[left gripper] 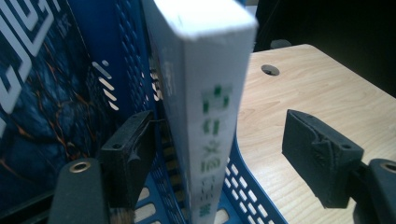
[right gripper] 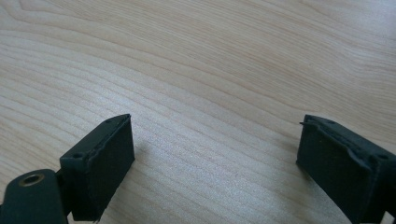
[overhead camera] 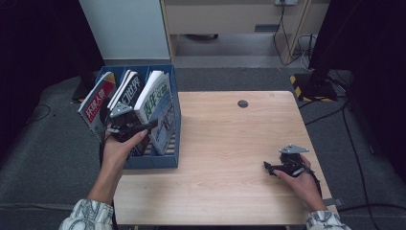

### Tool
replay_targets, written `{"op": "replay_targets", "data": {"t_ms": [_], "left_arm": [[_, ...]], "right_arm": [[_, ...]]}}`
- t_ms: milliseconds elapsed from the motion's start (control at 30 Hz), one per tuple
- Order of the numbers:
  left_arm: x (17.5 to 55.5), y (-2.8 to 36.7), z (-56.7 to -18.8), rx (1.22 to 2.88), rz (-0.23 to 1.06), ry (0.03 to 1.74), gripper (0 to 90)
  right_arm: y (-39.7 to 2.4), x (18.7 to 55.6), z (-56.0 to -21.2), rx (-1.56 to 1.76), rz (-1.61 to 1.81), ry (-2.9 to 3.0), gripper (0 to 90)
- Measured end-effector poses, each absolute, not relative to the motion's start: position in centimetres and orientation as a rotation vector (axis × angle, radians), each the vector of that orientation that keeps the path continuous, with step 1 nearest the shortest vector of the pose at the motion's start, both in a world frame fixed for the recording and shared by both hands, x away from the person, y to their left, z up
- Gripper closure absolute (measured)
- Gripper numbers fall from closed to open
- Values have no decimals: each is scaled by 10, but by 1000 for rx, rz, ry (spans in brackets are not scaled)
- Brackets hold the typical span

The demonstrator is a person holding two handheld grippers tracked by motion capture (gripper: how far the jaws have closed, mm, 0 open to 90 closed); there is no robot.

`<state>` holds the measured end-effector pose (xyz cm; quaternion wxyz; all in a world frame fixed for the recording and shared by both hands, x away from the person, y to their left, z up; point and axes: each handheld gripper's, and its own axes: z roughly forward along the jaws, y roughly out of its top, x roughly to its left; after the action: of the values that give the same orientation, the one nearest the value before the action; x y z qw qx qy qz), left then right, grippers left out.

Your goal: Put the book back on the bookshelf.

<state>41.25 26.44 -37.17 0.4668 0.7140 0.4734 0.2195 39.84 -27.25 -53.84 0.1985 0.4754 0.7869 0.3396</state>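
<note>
Now white book (left gripper: 205, 116) stands upright in rightmost compartment of blue file rack (overhead camera: 174, 120), spine toward us. Our left gripper (left gripper: 219, 158) straddles it, jaws wide, pads clear, nothing gripped. We judge: book just placed, or grasp pending; next move, draw back or close squarely. Right gripper (right gripper: 215, 163) well right of rack, resting on table (overhead camera: 230, 143), gaping, empty.

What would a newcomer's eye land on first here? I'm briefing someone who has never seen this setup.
Probably the blue file rack at the table's left edge, with three books leaning in its slots. Next, the left gripper at the rack, its jaws standing open around the spine of the white book, one inside the rack, the other out over the table. The right gripper rests open on bare wood near the right edge.
</note>
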Motion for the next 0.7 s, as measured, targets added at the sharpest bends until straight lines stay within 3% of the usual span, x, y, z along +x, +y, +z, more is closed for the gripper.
{"op": "replay_targets", "data": {"t_ms": [700], "left_arm": [[376, 266, -402, 1786, 518, 1114, 253]], "right_arm": [[-272, 398, -538, 1332, 949, 2199, 111]]}}
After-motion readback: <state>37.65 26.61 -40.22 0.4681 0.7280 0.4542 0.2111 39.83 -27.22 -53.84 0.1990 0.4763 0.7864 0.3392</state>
